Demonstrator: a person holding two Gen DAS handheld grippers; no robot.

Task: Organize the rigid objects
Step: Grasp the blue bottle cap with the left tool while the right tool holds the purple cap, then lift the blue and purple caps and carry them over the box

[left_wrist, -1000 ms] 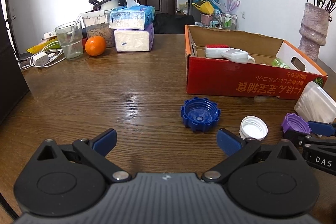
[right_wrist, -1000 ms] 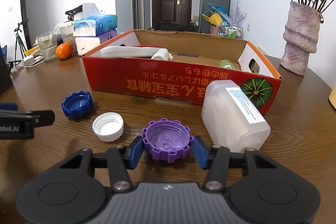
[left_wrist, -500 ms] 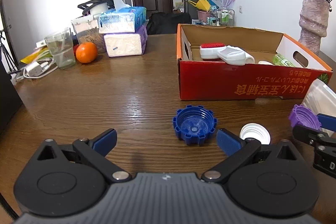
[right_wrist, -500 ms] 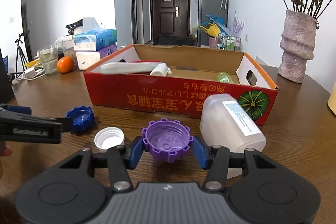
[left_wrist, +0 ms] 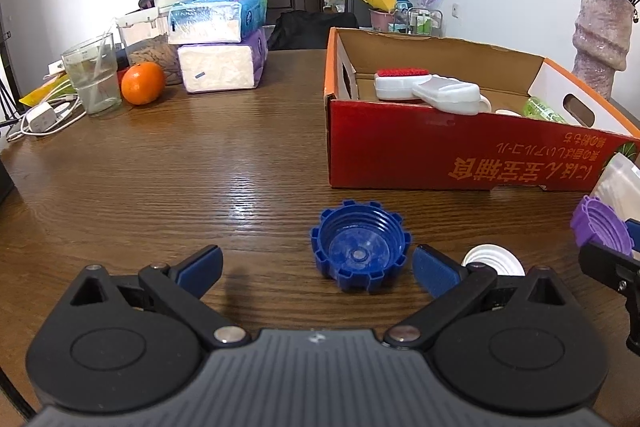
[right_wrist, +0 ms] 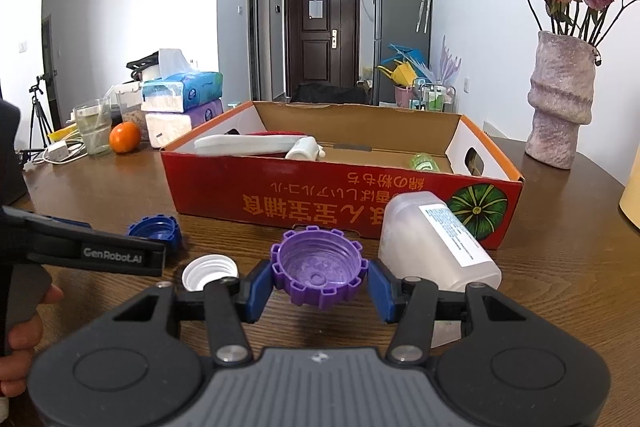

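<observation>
The right gripper (right_wrist: 318,289) is holding a purple notched plastic bottle cap (right_wrist: 319,269) open side up between its blue pads, lifted just above the brown wood-grain desk (left_wrist: 180,167), in front of the red cardboard box (right_wrist: 340,201) that is already carrying white plastic pieces and a green item. The left gripper (left_wrist: 316,269) is standing wide with nothing in it, and a blue notched plastic cap (left_wrist: 361,251) is sitting on the desk between its fingers, much nearer the right-hand pad than the left. A small white ribbed plastic cap (right_wrist: 210,271) is lying just beside that right-hand finger, and a translucent white plastic bottle with a printed label (right_wrist: 436,243) is lying on its side against the box front. The off-centre line-up looks like the main risk: closing from here, one pad is likely to reach the blue cap first and shove it sideways, or the outer finger may knock the white cap. The purple cap is being pinched only by its notched rim, so a tilt on the way over the box wall could let it slip. The two grippers are also working close together and could collide.
</observation>
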